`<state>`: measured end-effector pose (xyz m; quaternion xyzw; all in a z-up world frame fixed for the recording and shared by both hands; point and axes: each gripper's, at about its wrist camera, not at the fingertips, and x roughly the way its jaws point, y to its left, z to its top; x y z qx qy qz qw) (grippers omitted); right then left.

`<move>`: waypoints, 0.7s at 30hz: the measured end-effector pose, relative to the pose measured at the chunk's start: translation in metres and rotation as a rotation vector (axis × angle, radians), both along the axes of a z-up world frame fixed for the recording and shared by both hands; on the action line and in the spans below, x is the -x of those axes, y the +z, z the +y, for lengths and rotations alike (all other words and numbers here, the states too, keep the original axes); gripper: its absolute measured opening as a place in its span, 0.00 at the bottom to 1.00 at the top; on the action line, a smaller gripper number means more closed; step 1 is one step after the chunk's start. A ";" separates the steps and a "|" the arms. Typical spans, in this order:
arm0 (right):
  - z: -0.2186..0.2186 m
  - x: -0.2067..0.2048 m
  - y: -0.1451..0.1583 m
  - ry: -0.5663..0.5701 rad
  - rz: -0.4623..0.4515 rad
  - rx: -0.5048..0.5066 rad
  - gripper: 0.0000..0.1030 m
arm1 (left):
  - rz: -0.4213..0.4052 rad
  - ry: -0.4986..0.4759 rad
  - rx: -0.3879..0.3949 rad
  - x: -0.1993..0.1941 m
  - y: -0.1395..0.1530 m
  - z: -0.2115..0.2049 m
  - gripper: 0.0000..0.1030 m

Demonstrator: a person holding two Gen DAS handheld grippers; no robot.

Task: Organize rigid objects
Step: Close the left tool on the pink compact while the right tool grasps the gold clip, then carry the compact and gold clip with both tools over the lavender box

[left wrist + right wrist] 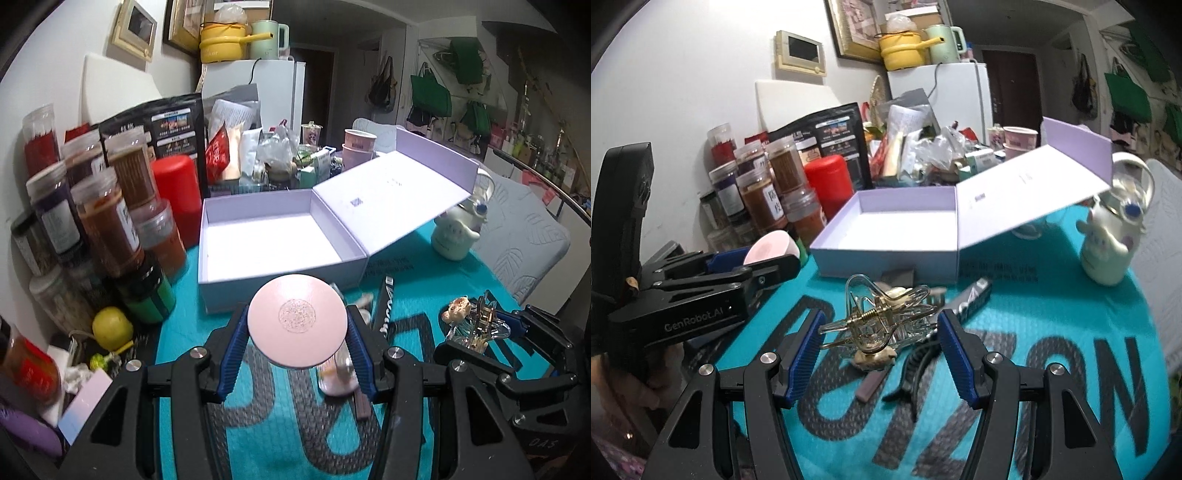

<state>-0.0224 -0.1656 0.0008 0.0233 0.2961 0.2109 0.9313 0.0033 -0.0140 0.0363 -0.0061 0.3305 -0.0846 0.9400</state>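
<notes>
Pink compact (297, 325) clamped in left gripper (297, 347)

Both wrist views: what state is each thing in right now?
Lavender cardboard box: open, empty, lid hinged back.
Round pink compact: clamped in left gripper.
Clear plastic hair claw: between the pads of right gripper.
Black hair claw: lying on teal mat.

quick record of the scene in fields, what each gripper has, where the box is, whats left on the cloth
left gripper: shut on pink round compact, raised above the cloth
right gripper: clear hair claw clip sits between its fingers; contact not clear
box: lavender, lid open to the right, inside empty
surface: teal cloth with dark lettering
left on cloth: black hair clip, small brown bar
beside box: spice jars, red canister
</notes>
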 end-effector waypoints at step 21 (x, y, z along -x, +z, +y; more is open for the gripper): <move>0.012 -0.083 0.041 0.085 -0.069 0.058 0.61 | -0.067 -0.019 -0.051 -0.073 0.033 -0.009 0.49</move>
